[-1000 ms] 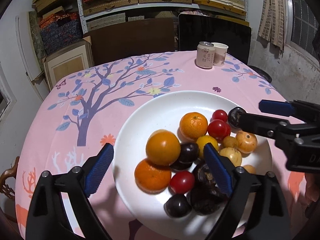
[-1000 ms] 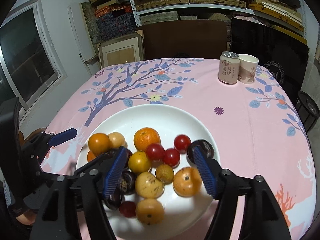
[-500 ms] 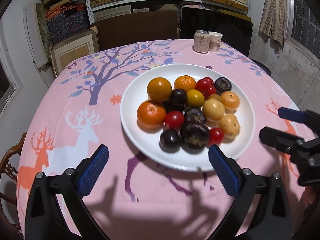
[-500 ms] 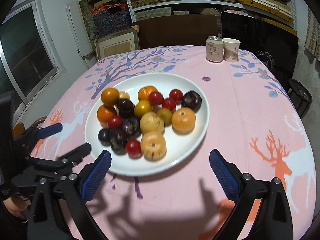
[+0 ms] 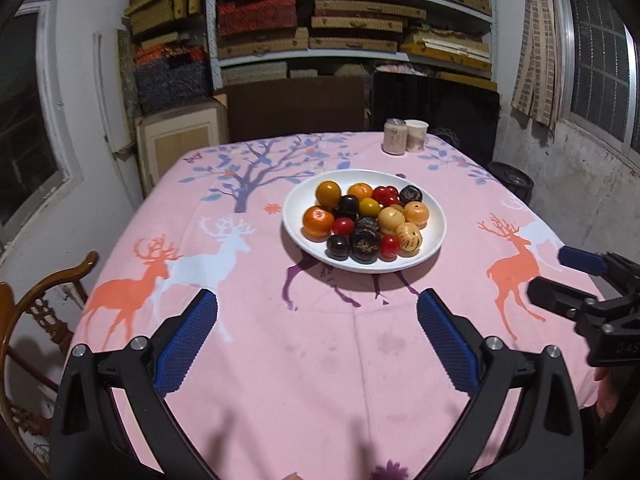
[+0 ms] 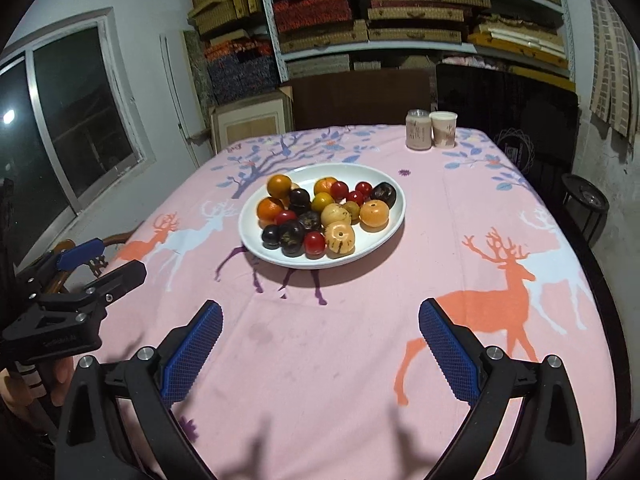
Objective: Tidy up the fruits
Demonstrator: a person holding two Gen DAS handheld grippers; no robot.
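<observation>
Left gripper (image 5: 318, 334): jaws spread wide, nothing held. Right gripper (image 6: 320, 338): jaws likewise spread wide, nothing held. Fruits (image 5: 364, 220) heaped on a white plate (image 5: 434, 236), well ahead of both sets of jaws and roughly centred between the fingers in each wrist view; only bare pink tablecloth (image 5: 320, 360) directly between the fingers. Oranges (image 5: 318, 222) on the left of the heap, dark plums (image 5: 365, 244) and small red tomatoes (image 5: 390, 246) at the near edge, pale yellow fruits (image 5: 409, 237) to the right, all touching one another. Likely faults from here: round fruit rolling off the plate when a neighbour is lifted out of the tight pile; soft tomatoes bruised or split under too firm a squeeze; two fruits caught at once by wide jaws; plate sliding or tipping if a finger lands on the rim. Can (image 5: 395, 142) and paper cup (image 5: 416, 141) far beyond the plate, clear of any likely reach. Close spacing of the two grippers at the near table edge: risk of collision on a shared approach.
</observation>
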